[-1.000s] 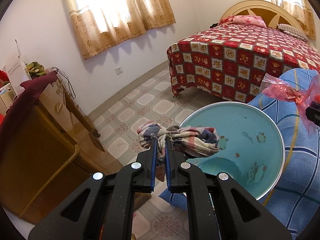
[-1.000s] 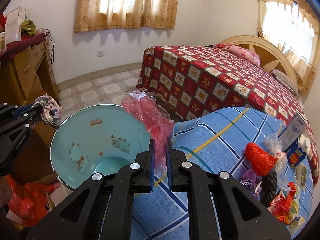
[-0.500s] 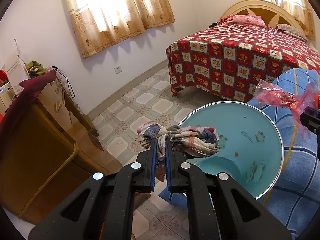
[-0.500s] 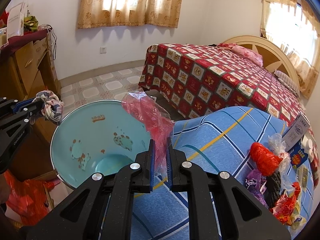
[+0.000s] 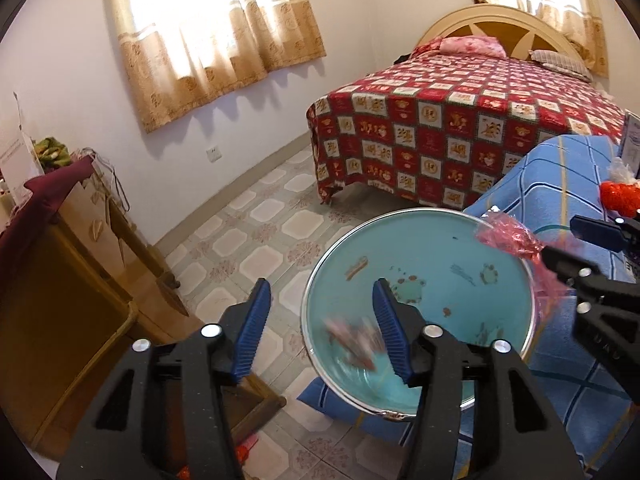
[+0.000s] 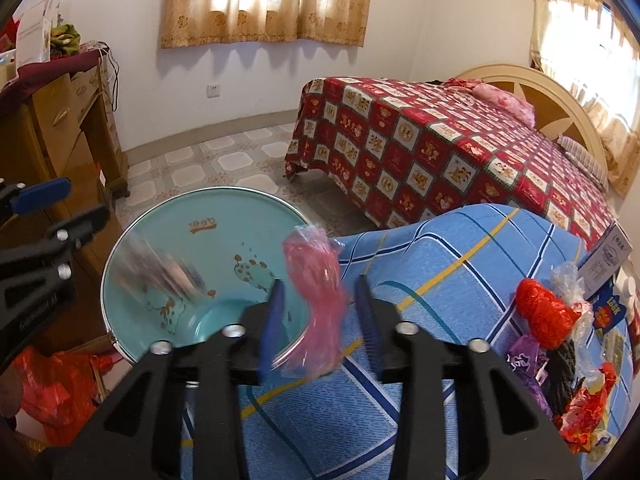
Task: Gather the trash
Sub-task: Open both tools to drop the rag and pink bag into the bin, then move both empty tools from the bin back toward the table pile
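A turquoise basin (image 5: pixel 420 264) (image 6: pixel 224 240) rests at the edge of the blue striped bedding (image 6: pixel 460 272). My left gripper (image 5: pixel 320 320) is open above the basin's near rim. A plaid cloth (image 5: pixel 352 340) (image 6: pixel 160 272) is blurred in mid-fall inside the basin. My right gripper (image 6: pixel 318 312) is open, with a pink plastic bag (image 6: pixel 318 296) (image 5: pixel 508 238) loose between its jaws, at the basin's right rim. It shows from the side in the left wrist view (image 5: pixel 576 248).
More trash (image 6: pixel 560 332), red and clear wrappers, lies on the blue bedding at the right. A wooden cabinet (image 5: pixel 60 280) stands left. A bed with a red patterned cover (image 5: pixel 460 132) is behind. A red bag (image 6: pixel 52 388) lies on the tiled floor.
Both grippers have opened. The plaid cloth has left my left gripper and drops into the basin. The pink bag is released between the right jaws.
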{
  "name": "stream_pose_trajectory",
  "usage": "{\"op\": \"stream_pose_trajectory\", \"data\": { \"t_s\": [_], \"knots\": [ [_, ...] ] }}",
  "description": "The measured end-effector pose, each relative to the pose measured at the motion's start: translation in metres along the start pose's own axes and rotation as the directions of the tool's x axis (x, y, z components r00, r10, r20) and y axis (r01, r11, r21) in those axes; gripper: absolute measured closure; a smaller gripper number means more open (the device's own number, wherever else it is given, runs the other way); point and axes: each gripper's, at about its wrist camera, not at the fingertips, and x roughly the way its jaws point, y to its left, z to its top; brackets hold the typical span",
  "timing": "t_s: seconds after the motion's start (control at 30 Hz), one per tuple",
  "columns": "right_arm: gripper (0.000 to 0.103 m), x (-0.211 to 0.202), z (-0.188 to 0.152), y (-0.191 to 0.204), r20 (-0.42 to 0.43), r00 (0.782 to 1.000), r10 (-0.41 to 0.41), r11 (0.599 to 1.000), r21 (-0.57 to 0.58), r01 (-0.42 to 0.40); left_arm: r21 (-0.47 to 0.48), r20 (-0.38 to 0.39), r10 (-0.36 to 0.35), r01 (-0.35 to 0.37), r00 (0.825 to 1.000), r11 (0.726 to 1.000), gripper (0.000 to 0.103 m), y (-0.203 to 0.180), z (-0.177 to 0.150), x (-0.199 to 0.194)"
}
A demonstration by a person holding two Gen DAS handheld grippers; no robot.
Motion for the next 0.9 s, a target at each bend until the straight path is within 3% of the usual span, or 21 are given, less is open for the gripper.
{"op": "stream_pose_trajectory", "data": {
  "t_s": [0.23,0.4,0.57,0.67,0.9],
  "knots": [
    [0.056,-0.017,-0.007,-0.014,0.018,1.000,-0.004,1.000,0.022,0.004,0.005,-0.010,-0.005,0.005,1.000,1.000,0.045,-0.002,0.000,-0.001],
    [0.054,-0.014,-0.004,-0.045,-0.003,0.994,-0.112,0.990,0.088,0.112,0.015,-0.051,0.016,-0.015,0.999,1.000,0.041,-0.005,-0.005,0.009],
    [0.049,0.012,0.002,-0.069,-0.061,0.984,-0.166,0.973,0.151,0.174,-0.014,-0.059,0.029,-0.030,0.998,0.999,0.037,0.004,-0.003,0.015],
    [0.050,0.043,-0.003,-0.069,-0.157,0.983,-0.096,0.981,0.151,0.120,-0.021,-0.088,0.029,-0.031,0.996,0.999,0.037,0.007,-0.006,0.023],
    [0.060,0.042,-0.004,-0.063,-0.132,0.989,-0.064,0.986,0.146,0.083,-0.020,-0.123,0.033,-0.035,0.992,0.999,0.037,0.007,-0.012,0.033]
  ]
}}
